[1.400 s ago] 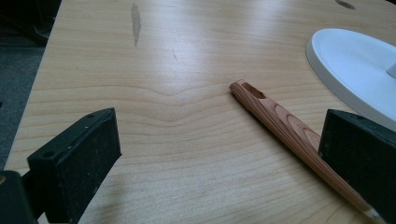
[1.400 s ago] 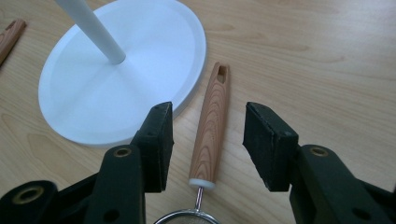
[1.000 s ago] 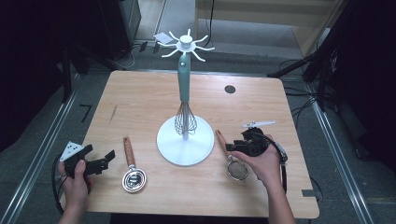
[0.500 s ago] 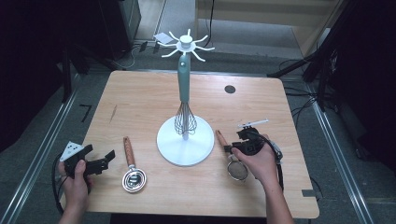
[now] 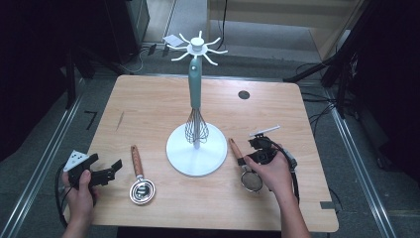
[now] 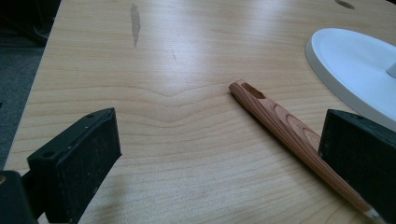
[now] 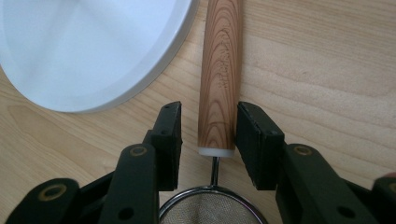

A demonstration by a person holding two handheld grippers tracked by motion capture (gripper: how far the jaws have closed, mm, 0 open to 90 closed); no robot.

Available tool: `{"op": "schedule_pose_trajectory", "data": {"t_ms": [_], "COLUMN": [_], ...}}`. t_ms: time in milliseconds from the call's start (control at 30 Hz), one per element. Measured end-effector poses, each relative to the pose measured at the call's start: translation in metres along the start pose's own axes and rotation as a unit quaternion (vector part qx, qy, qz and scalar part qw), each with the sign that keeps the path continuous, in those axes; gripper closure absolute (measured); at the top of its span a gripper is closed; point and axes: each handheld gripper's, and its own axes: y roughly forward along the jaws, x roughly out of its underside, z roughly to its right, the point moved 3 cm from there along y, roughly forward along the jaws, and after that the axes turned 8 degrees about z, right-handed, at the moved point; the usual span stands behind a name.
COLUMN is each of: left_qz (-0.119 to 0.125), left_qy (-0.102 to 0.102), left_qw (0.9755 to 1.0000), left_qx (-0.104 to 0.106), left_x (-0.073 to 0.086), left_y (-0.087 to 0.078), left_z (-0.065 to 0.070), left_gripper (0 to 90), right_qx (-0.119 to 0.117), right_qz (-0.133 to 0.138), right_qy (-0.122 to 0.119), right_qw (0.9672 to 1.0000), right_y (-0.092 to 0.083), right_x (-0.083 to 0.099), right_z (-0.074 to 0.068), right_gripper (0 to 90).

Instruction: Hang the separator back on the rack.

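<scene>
Your right gripper (image 7: pixel 208 135) has just been closing around the small mesh strainer's wooden handle (image 7: pixel 220 84), pads not yet pressing it.

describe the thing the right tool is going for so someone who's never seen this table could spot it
Start at the white stand with the round base in the middle of the wooden table. Just right of that base lies a small strainer, its wooden handle between the right tool's closing jaws. Unlike the wooden-handled utensil left of the base, it ends in a fine mesh bowl.
</scene>
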Motion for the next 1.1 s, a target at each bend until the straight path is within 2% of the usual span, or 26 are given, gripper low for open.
{"op": "schedule_pose_trajectory", "data": {"t_ms": [200, 500, 1100], "left_qz": [0.0, 0.001, 0.001], "left_qy": [0.0, -0.001, -0.002], "left_qw": [1.0, 1.0, 1.0], "left_qx": [0.0, -0.001, -0.001], "left_x": [0.0, 0.0, 0.0], "left_y": [0.0, 0.0, 0.0], "left_z": [0.0, 0.0, 0.0], "left_gripper": [0.0, 0.0, 0.0], "right_qx": [0.015, 0.021, 0.036], "right_qz": [-0.015, -0.039, -0.048], "right_qy": [0.013, 0.024, 0.023], "right_qw": [0.9997, 0.9987, 0.9979], "right_y": [0.004, 0.01, 0.015], "right_x": [0.001, 0.003, 0.003], "right_z": [0.002, 0.001, -0.002], "right_gripper": [64.1, 65.3, 67.2]}}
